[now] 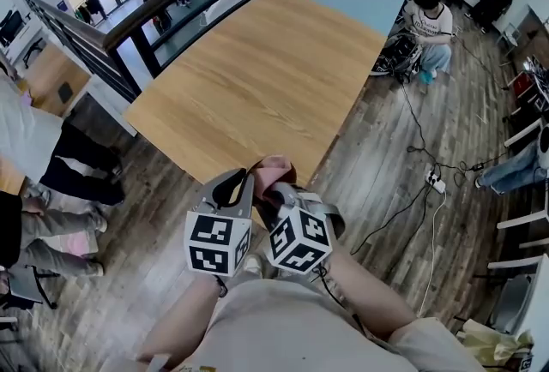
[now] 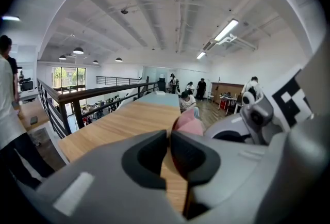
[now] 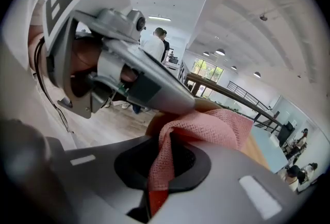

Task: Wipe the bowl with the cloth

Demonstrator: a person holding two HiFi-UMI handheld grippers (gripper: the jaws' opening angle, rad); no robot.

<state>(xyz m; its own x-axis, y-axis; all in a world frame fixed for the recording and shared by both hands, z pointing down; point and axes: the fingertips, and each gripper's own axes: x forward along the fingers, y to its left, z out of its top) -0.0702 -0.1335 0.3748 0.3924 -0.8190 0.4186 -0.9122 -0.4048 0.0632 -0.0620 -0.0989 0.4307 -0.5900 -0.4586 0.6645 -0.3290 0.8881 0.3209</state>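
Both grippers are held close to my body, below the near edge of the table. My right gripper (image 1: 273, 190) (image 3: 165, 138) is shut on a pink mesh cloth (image 1: 276, 171) (image 3: 216, 125), which bunches up out of its jaws. My left gripper (image 1: 248, 179) (image 2: 169, 138) stands nearly closed on a thin wooden wall, which looks like the rim of a brown bowl (image 2: 174, 187) (image 3: 206, 106). The cloth (image 2: 188, 121) lies against that bowl right beside the left jaws. Most of the bowl is hidden behind the grippers and the cloth.
A long wooden table (image 1: 257, 79) with a pale blue far end lies ahead. A black railing (image 1: 129, 27) runs along its left side. People stand at the left (image 1: 34, 147) and one sits at the far right (image 1: 433, 23). Cables (image 1: 429, 182) trail over the plank floor.
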